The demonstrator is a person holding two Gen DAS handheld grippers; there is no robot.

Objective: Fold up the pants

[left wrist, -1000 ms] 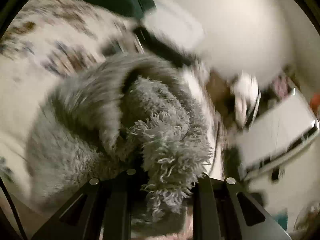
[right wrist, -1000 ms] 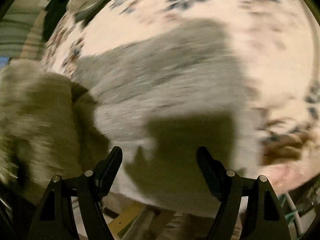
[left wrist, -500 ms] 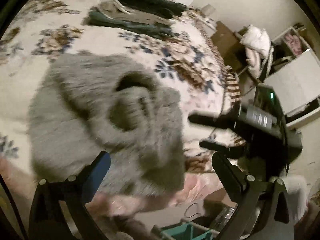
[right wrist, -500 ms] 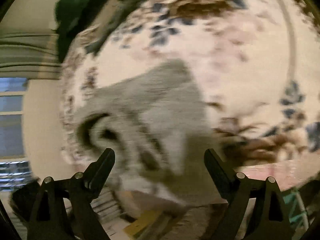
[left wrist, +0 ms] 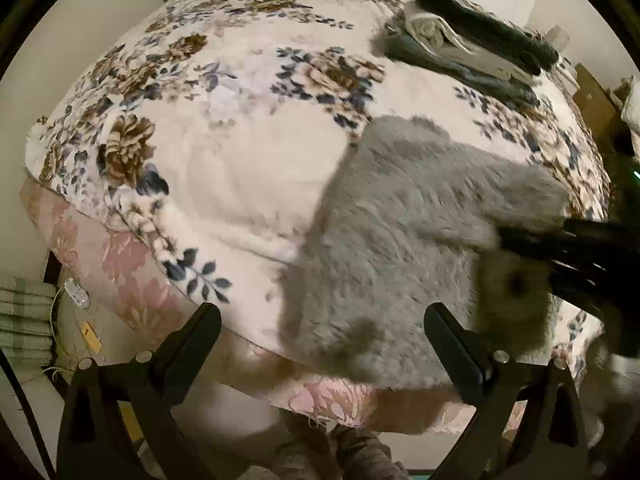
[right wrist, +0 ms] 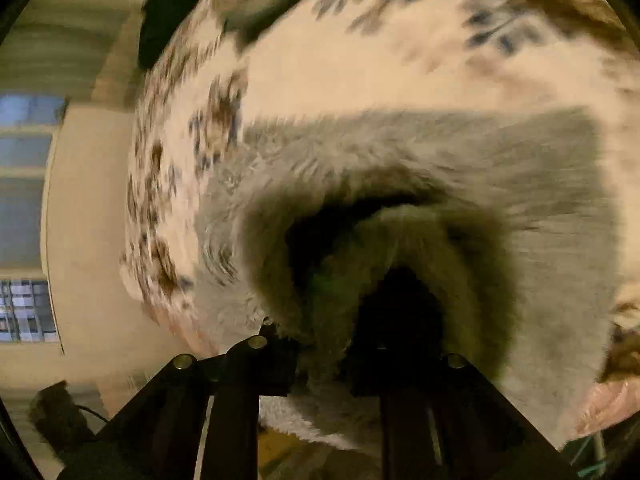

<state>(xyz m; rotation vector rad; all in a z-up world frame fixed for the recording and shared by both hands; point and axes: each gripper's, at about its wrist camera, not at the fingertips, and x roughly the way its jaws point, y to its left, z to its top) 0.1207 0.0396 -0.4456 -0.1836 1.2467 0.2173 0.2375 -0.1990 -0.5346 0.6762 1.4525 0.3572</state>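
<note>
The grey fleece pants [left wrist: 400, 240] lie on the floral bed cover [left wrist: 240, 152] near its front edge. My left gripper [left wrist: 320, 332] is open and empty, just in front of the pants' near edge. My right gripper [right wrist: 332, 340] is shut on a raised fold of the pants [right wrist: 400, 248], with fleece bunched over its fingers. The right gripper also shows in the left wrist view [left wrist: 568, 256] at the pants' right end.
A stack of folded dark and light clothes [left wrist: 472, 48] lies at the back right of the bed. The bed's pink floral side [left wrist: 132, 264] drops to the floor in front. A window [right wrist: 24, 216] is at the left of the right wrist view.
My left gripper let go of the pants, opened and pulled back. My right gripper went from open above the pants to shut on a fold at their right end.
</note>
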